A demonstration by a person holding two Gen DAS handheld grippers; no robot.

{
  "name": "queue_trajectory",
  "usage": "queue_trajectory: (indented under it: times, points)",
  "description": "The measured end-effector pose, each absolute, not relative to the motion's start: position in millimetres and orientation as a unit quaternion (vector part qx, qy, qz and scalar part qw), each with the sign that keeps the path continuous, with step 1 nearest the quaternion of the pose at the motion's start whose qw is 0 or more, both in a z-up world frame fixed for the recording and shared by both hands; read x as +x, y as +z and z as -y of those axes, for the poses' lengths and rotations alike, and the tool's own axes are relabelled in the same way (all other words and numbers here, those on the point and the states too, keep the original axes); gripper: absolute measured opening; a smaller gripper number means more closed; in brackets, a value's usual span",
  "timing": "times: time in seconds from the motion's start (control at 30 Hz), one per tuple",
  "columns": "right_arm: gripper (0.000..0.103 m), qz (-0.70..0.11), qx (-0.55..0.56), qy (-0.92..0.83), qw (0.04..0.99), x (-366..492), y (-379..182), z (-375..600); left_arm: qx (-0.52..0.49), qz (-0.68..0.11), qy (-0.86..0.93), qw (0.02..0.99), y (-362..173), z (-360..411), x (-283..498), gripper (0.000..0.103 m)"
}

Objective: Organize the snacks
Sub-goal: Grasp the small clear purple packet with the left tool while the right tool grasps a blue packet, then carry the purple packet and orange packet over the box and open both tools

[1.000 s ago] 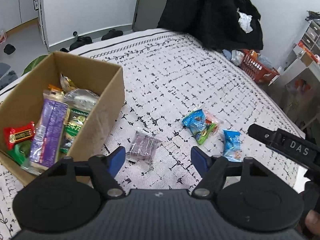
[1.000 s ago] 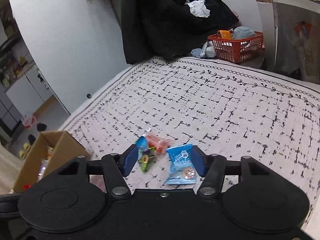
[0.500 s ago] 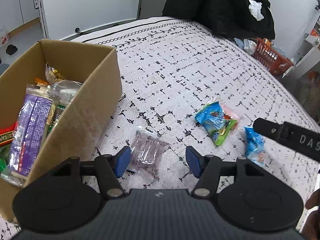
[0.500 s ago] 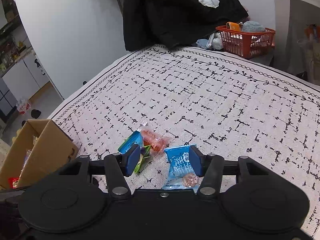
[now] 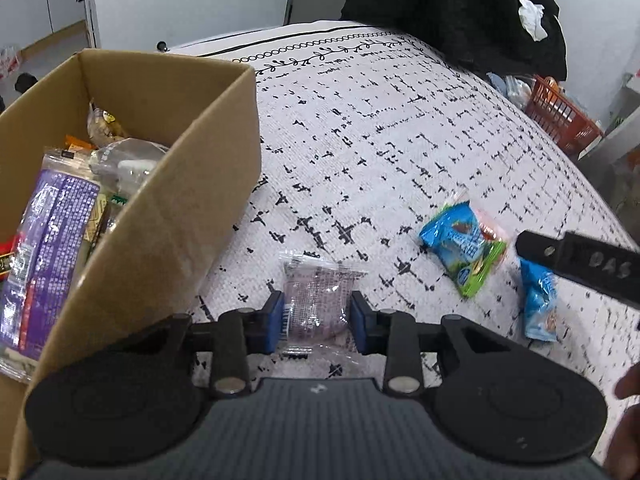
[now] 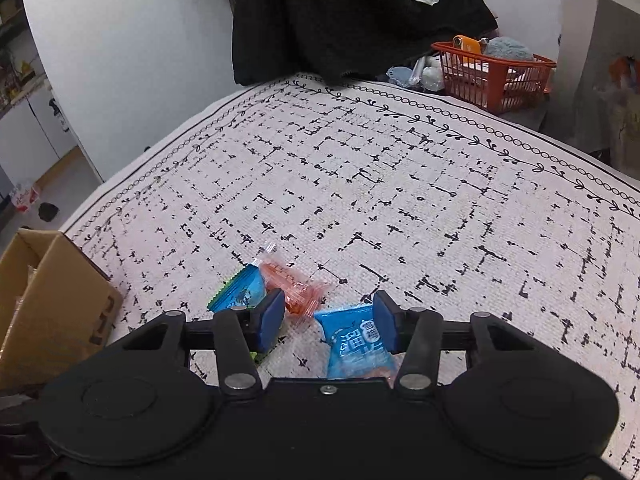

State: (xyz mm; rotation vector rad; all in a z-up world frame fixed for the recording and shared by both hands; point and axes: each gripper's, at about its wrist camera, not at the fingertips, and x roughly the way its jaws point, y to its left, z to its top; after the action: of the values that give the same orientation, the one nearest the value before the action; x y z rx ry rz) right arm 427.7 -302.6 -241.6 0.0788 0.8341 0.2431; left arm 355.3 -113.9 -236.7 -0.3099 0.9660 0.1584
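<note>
- White cloth with a scratchy black grid print (image 6: 400,200) covers the whole surface, with a leafy border line running along its far edge. Behind it there's a white wall, a big heap of black clothing (image 6: 352,12) and an orange basket (image 6: 492,76) full of odds and ends.
- Cardboard box (image 5: 160,216) sits on the left of the cloth, open on top and already loaded: a long purple packet (image 5: 52,248), a clear wrapper, a bit of red at the edge, some more I can't make out.
- Left gripper (image 5: 318,322) is down at the cloth with its blue pads pulled in narrow on either side of a clear purplish snack packet (image 5: 316,300), right beside the box's near corner. Pads look like they're touching the wrapper's sides, so I'd call it gripped.
- Right gripper (image 6: 330,320) has its pads spread fairly wide. A small blue packet (image 6: 354,344) lies between them, nearer the right pad. Can't tell if that pad touches it.
- Just left of that, a blue-and-green packet (image 6: 240,292) and an orange see-through one (image 6: 292,286) lie overlapping each other on the cloth.
- Left camera also catches a bit of a hand (image 5: 628,420) at the lower right edge.
</note>
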Motion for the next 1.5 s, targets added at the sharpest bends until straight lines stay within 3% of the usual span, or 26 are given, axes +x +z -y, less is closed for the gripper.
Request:
queue_trajectory:
  times: [0.63,0.7,0.77,1.3,1.37,1.5]
  points:
    - [0.052,-0.417,-0.021,0.105,0.902,448,-257,268,-0.197,-0.44,0.047,0.875,-199,95,375,0.033]
    - [0.044,-0.419,-0.022,0.109,0.901,448,-260,267,-0.197,-0.439,0.048,0.875,-198,94,375,0.033]
    - [0.025,-0.421,-0.027,0.114,0.899,447,-261,266,-0.195,-0.438,0.048,0.876,-197,94,375,0.033]
    - [0.013,-0.378,0.046,0.135,0.915,429,-225,285,-0.176,-0.417,0.059,0.89,-171,101,359,0.033]
    - [0.0,-0.373,0.051,0.139,0.916,426,-219,285,-0.174,-0.415,0.057,0.891,-166,102,355,0.033]
    - [0.0,-0.364,0.056,0.147,0.918,421,-211,284,-0.171,-0.407,0.053,0.896,-155,103,350,0.033]
